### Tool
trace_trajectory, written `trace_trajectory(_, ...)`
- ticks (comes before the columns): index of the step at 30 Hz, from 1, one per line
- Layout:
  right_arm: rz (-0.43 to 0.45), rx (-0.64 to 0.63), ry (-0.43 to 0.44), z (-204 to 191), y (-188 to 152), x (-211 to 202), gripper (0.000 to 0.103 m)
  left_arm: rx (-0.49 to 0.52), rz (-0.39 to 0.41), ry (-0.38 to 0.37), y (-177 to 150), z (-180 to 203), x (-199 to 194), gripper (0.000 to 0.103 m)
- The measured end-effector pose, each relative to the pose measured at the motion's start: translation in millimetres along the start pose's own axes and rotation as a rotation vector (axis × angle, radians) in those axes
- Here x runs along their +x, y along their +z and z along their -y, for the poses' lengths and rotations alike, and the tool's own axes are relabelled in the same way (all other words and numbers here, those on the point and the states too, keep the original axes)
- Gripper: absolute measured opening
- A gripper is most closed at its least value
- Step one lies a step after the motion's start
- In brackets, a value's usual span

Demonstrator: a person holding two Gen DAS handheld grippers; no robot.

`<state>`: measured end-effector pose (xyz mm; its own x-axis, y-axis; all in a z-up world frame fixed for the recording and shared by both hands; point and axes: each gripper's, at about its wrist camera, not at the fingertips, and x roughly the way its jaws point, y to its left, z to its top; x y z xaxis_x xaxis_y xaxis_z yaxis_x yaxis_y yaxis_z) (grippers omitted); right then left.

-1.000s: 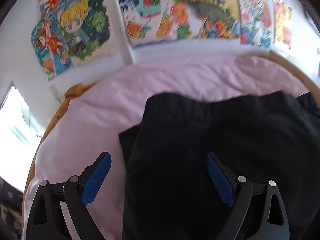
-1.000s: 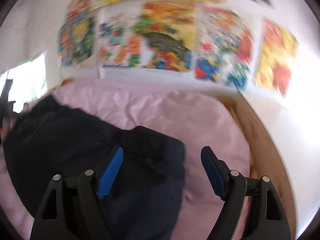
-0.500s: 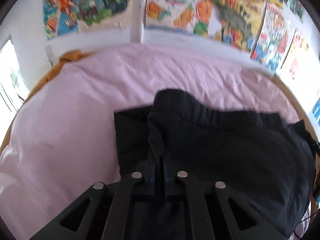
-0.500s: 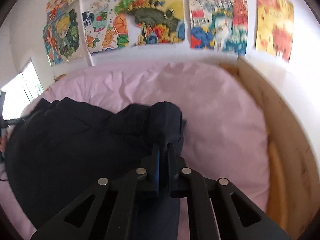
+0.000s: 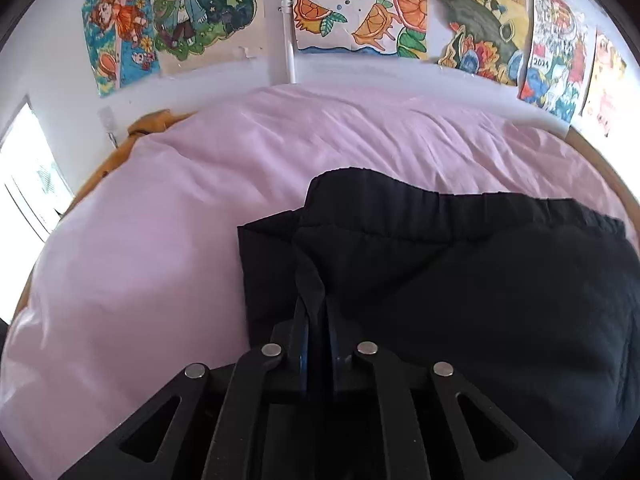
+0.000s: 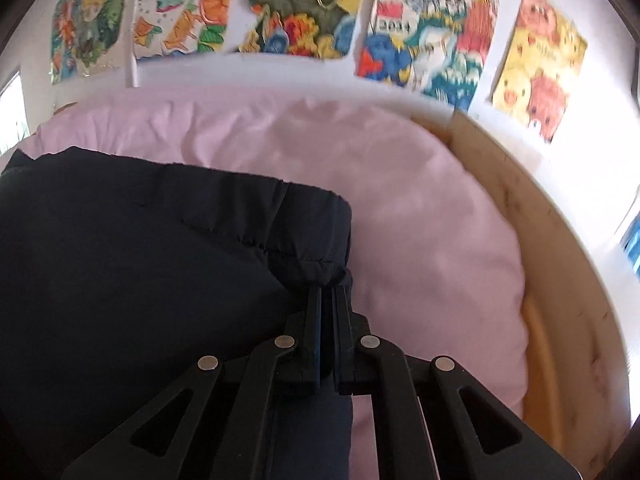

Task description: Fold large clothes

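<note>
One bed fills both views: a pink duvet point(image 5: 192, 264), rumpled and puffy, lying in a pale wooden bed frame point(image 6: 560, 248) whose curved side shows on the right of the right wrist view. On the duvet lies one large dark garment point(image 5: 500, 288), black to navy, with a gathered elastic waistband point(image 5: 460, 204) along its far edge; it looks like a pair of trousers, folded over so that a flat lower layer sticks out at its left side in the left wrist view. It covers the near half of the bed between the two grippers, with bare pink duvet beyond it and to either side. On the white wall behind the bed hangs a row of bright children's paintings point(image 5: 360, 12), at least seven counted across the two views, with a thin white pipe point(image 5: 289, 36) running down between two of them. One window point(image 5: 28, 172) glows at the far left. A bit of orange-yellow cloth point(image 5: 148, 126) peeks out at the far left corner of the bed. The left gripper point(image 5: 316, 312) has its jaws pressed together, pinching a raised pleat of the garment near its left edge. The right gripper point(image 6: 328, 300) is likewise pressed together, pinching the bunched right end of the waistband.
</note>
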<state>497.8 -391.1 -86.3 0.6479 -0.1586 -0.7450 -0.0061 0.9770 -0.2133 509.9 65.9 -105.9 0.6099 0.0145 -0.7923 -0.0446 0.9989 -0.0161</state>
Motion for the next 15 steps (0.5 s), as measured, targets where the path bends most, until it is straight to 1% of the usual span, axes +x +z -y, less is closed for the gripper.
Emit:
trace_trajectory(1, 0.004, 0.008, 0.0, 0.5, 0.7, -1.5, 0.006, -0.021, -0.001, -0.019, 1.7, -4.3, -2.5, 0.014)
trace_trajectory(2, 0.003, 0.016, 0.002, 1.8, 2.7, -4.1, 0.006, -0.036, -0.002, -0.023, 1.9, -6.5, -4.6, 0.022)
trace_trajectory(3, 0.004, 0.022, 0.004, 2.7, 3.2, -4.7, 0.007, -0.06, -0.001, -0.018, 3.2, -10.5, -8.0, 0.028)
trace_trajectory(4, 0.009, 0.034, 0.009, 5.1, 4.0, -7.4, 0.008, -0.075, -0.002, -0.004, 2.6, -11.3, -10.3, 0.045)
trace_trajectory(5, 0.016, 0.05, 0.017, 8.2, 5.3, -11.6, 0.013, -0.095, 0.003, 0.014, 2.9, -12.4, -14.2, 0.07)
trace_trajectory(6, 0.022, 0.059, 0.021, 9.6, 3.2, -11.5, 0.025, -0.124, 0.035, 0.027, 2.9, -13.4, -23.6, 0.08)
trace_trajectory(7, 0.036, 0.073, 0.019, 12.0, 1.5, -15.7, 0.037, -0.14, 0.071, 0.026, 1.3, -12.4, -31.3, 0.088)
trace_trajectory(8, 0.053, 0.089, 0.017, 14.9, 1.3, -21.6, 0.06, -0.146, 0.113, 0.015, 0.8, -9.7, -40.8, 0.089)
trace_trajectory(9, 0.066, 0.102, 0.018, 16.2, -0.3, -23.7, 0.082, -0.131, 0.141, -0.002, 1.7, -4.3, -49.3, 0.09)
trace_trajectory(10, 0.083, 0.119, 0.024, 18.2, -0.5, -30.2, 0.086, -0.09, 0.161, -0.017, 3.7, 5.8, -57.1, 0.094)
trace_trajectory(11, 0.086, 0.125, 0.027, 18.0, 0.2, -34.3, 0.088, -0.058, 0.171, -0.017, 5.8, 14.2, -61.4, 0.096)
trace_trajectory(13, 0.078, 0.119, 0.02, 13.0, 0.6, -40.3, 0.088, 0.014, 0.192, -0.022, 6.1, 36.9, -70.6, 0.096)
trace_trajectory(15, 0.1, 0.114, 0.033, 5.4, -0.7, -51.4, 0.088, 0.072, 0.198, -0.041, 5.2, 54.9, -77.9, 0.096)
